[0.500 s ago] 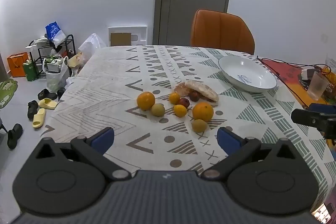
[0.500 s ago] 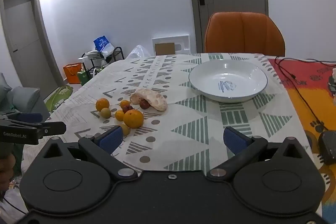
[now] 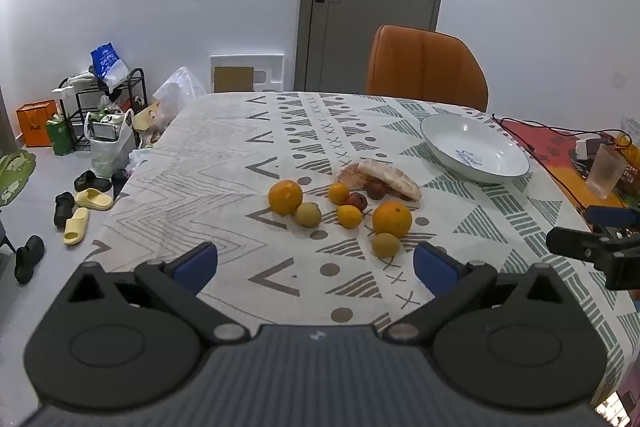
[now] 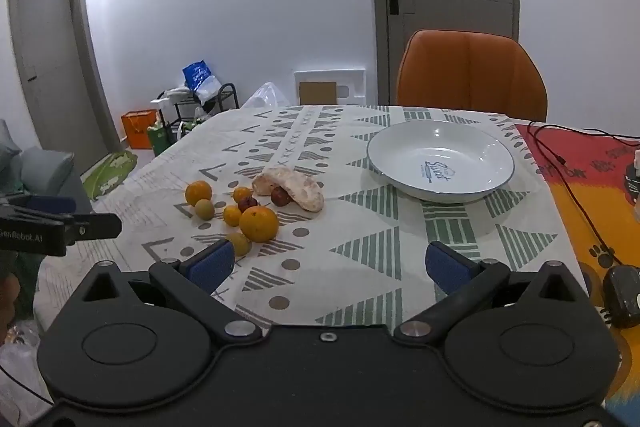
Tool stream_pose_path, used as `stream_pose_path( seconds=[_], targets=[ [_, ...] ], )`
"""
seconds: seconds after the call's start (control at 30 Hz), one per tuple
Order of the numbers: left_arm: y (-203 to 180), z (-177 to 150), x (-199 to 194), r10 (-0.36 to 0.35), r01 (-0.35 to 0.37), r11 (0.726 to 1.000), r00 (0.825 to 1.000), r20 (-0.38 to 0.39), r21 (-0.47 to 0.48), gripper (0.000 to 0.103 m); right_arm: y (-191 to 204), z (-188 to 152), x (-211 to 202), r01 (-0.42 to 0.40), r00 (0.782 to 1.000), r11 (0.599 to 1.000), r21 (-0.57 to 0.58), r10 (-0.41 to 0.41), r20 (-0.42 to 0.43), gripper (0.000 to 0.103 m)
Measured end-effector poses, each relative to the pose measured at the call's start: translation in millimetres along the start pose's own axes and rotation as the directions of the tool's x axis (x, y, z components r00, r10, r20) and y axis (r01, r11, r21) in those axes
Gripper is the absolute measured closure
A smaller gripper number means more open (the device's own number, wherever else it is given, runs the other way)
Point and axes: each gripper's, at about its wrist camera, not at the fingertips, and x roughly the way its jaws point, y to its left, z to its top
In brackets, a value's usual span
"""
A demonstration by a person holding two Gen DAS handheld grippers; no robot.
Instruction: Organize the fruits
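Left wrist view: left claw (image 3: pixel 316 265) spread wide, empty, low in frame, aimed at the fruits (image 3: pixel 346 205) at centre; white bowl (image 3: pixel 474 149), upper right, likely their destination. Right claw (image 4: pixel 330 263) equally wide, empty.

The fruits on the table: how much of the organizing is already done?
Nothing is done: the white plate is empty. Nothing is in hand; the left gripper and right gripper are open. The oranges and all other fruit lie on the tablecloth.
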Motion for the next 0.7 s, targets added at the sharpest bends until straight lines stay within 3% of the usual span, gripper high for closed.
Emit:
stream_pose_path(
  seconds=[0.7],
  targets=[
    [3.0,-1.5,-4.9,0.004,-0.004,1.0,1.0,0.018,0.003,0.0,-2.4,2.0,-3.1,-0.005,1.0,1.0,0.01,0.005,0.002,0.0]
  ],
)
